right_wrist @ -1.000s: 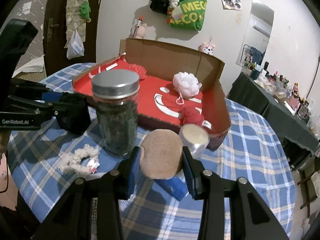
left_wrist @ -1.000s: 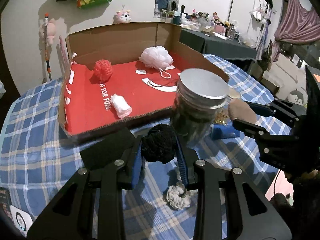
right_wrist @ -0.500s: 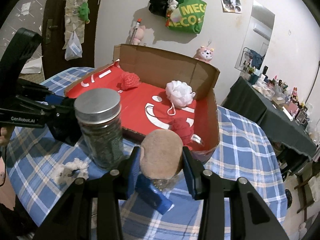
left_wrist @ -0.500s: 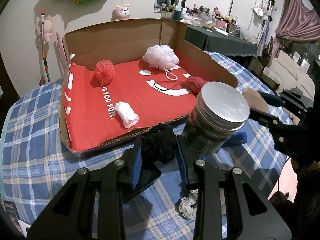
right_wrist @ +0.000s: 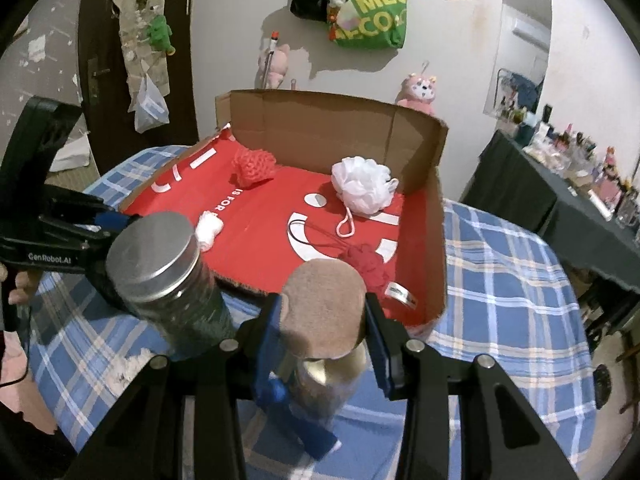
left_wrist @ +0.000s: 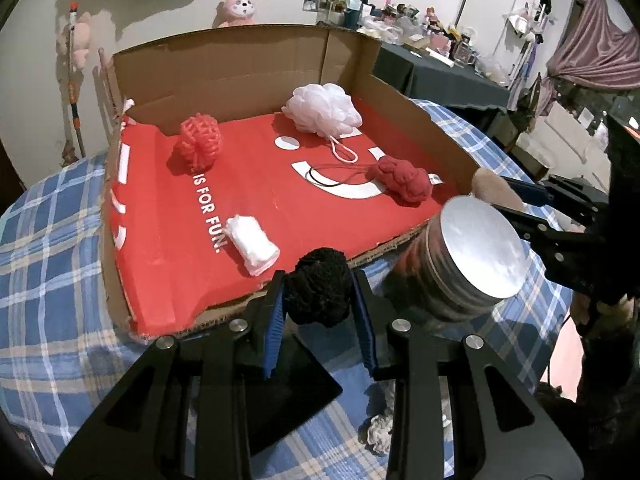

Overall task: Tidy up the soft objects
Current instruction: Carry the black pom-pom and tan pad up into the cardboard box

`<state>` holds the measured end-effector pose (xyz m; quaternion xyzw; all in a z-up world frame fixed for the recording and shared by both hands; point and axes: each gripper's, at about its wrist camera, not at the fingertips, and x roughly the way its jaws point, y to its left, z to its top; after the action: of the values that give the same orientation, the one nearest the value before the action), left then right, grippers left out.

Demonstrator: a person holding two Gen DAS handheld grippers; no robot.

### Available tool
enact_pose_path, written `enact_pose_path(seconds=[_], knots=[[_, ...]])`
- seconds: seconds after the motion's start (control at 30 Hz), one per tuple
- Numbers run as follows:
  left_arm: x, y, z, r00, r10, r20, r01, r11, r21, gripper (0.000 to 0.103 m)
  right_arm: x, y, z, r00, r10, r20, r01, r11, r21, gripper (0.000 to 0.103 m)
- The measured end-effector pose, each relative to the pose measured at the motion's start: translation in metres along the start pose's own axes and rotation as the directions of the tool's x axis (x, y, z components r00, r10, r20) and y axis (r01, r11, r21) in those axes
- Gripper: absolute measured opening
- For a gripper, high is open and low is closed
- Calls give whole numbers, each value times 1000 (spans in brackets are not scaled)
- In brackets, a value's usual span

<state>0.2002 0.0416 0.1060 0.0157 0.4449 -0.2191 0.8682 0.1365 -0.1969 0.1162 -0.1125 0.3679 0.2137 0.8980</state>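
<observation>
A black pom-pom (left_wrist: 318,288) is gripped by the left tool (left_wrist: 318,304) at the near edge of the open cardboard box (left_wrist: 248,60) on the checked desk (left_wrist: 52,240). A tan sponge (right_wrist: 324,304) is clamped in the right tool (right_wrist: 323,320) near the box's front corner, beside a lidded jar (right_wrist: 168,276).

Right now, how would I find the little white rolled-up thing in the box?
Find the big cardboard box with the red floor on the checked table. Near its front edge, beside the white words, lies the white rolled cloth. Unlike the fluffy white bath pouf at the back, it is small, smooth and tube-shaped.
</observation>
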Motion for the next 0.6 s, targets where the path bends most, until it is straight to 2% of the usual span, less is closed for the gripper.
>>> enact_pose_path(seconds=[0.33, 0.47, 0.6], knots=[[27, 5, 34, 997, -49, -64, 51, 998, 30, 30, 53, -10, 39, 985, 132, -111, -132, 991, 11, 43], [43, 4, 49, 991, -63, -115, 71, 996, 63, 30, 78, -8, 51, 966, 180, -184, -187, 982, -19, 43], [60, 6, 60, 984, -61, -165, 76, 994, 85, 30, 100, -9, 59, 939, 231, -255, -249, 968, -38, 43]])
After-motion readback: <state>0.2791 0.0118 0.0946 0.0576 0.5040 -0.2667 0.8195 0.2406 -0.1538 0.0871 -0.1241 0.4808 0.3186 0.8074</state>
